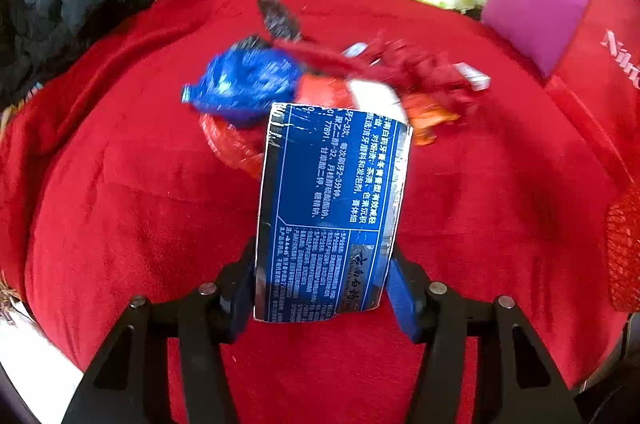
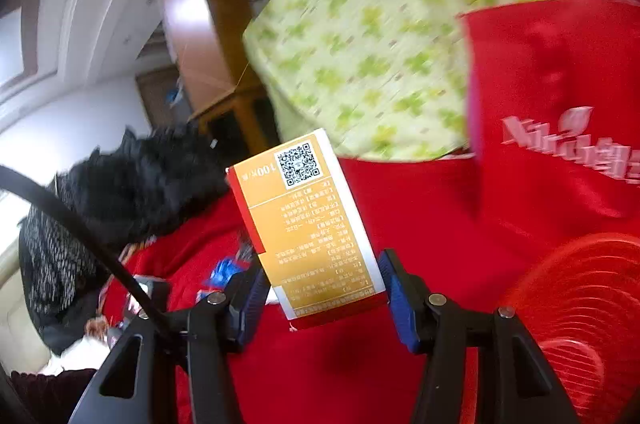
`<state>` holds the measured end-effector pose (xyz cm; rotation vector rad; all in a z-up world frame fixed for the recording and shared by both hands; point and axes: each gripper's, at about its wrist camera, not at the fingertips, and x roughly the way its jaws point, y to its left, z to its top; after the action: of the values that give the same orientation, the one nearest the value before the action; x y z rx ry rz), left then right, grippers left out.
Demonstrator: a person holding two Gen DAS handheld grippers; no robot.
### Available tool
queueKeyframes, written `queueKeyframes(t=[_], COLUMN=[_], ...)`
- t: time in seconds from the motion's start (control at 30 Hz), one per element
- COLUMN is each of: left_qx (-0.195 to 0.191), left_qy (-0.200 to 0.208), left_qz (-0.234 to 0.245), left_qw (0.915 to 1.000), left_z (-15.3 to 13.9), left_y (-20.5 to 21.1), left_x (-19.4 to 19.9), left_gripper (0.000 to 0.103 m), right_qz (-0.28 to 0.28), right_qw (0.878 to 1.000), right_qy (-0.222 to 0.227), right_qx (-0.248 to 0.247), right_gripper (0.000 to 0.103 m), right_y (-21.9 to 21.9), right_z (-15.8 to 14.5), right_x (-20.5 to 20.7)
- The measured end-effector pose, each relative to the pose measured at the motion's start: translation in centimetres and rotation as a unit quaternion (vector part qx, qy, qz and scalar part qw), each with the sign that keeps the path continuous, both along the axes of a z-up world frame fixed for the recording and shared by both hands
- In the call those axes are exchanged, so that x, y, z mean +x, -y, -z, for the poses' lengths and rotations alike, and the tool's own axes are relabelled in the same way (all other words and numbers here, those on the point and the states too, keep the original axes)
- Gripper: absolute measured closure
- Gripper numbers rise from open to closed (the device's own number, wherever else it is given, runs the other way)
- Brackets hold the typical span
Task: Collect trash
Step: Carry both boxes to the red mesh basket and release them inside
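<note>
Left gripper (image 1: 324, 284) is clamped on a blue box (image 1: 332, 212) by its near end, blue pads flat on both long sides. Grip sits low on the box, so most of it sticks out ahead, over the wrapper pile (image 1: 320, 83). Box hangs above the red blanket (image 1: 120, 183), not resting on it, as far as I can tell.

Right gripper (image 2: 324, 288) holds an orange box (image 2: 308, 224) the same way: pads on the two narrow edges, near end pinched, QR end pointing away and tilted left. It points nearly level, toward the red bag (image 2: 560, 103) and green floral cloth (image 2: 360, 43), so this looks like a carry, not a pick.

Both boxes are rigid cartons, so a side pinch holds them without crushing. The loose wrappers left on the blanket are blurred; blue, red and orange pieces, count unclear.

Judgement: two items in hand, pile not yet collected. The bag is likely the drop target; its opening isn't visible here.
</note>
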<state>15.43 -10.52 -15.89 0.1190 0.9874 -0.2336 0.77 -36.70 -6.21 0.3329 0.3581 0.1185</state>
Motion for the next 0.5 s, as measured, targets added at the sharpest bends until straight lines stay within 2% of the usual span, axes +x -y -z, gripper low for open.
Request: queueKeyframes(t=[0.13, 0.2, 0.3, 0.37, 0.43, 0.5], left_qx=[-0.009, -0.021, -0.04, -0.058, -0.072, -0.082], left_qy=[0.031, 0.049, 0.076, 0.091, 0.096, 0.091], left_qz=[0.061, 0.106, 0.176, 0.225, 0.264, 0.288], left_qw=[0.9976, 0.9929, 0.9807, 0.9683, 0.9572, 0.9497], left_z=[-3.4, -5.5, -8.6, -10.7, -12.4, -13.2], left_y=[3.6, 6.5, 11.4, 14.8, 18.2, 20.4], left_x=[-3.4, -5.3, -7.9, -9.8, -10.9, -11.4], left_gripper=[0.043, 0.043, 0.043, 0.043, 0.043, 0.042], right_qz=[0.042, 0.061, 0.1, 0.117, 0.138, 0.152], right_qw=[0.999, 0.997, 0.993, 0.99, 0.985, 0.982], right_qy=[0.017, 0.023, 0.033, 0.041, 0.046, 0.047], right_qx=[0.022, 0.028, 0.047, 0.068, 0.088, 0.104], right_gripper=[0.046, 0.046, 0.046, 0.046, 0.046, 0.045], right_y=[4.5, 6.0, 8.8, 10.5, 12.1, 13.6], right_z=[-0.7, -0.8, -1.0, -0.7, -0.6, -0.1], right_x=[-3.9, -5.3, -7.9, -9.6, -10.8, -12.0])
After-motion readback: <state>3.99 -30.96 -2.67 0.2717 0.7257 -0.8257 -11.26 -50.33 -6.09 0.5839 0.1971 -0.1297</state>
